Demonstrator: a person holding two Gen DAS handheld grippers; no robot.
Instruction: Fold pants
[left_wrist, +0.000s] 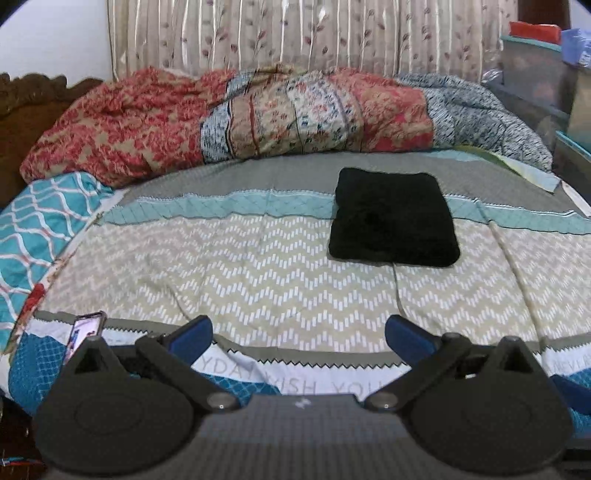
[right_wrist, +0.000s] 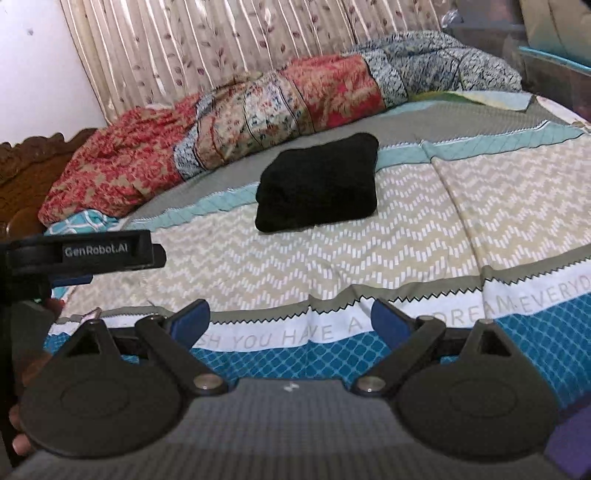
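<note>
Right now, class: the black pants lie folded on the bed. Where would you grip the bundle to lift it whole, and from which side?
Probably the near edge of the black pants, approached from the front. It faces both open grippers, left and right. The layers look stacked thickest there, so pinching through the whole stack should stop the bundle unfolding.

The folded pants (left_wrist: 393, 218) lay on the bedspread (left_wrist: 258, 266), toward the far right of the bed. Behind them a bunched quilt (left_wrist: 229, 118) stretched across the far edge, with the curtain (left_wrist: 295, 33) behind it. A pillow (left_wrist: 40, 221) sat at the left, near the headboard (left_wrist: 26, 99). A phone (left_wrist: 85, 332) lay at the near left edge. Storage boxes (left_wrist: 543, 74) stood far right.
</note>
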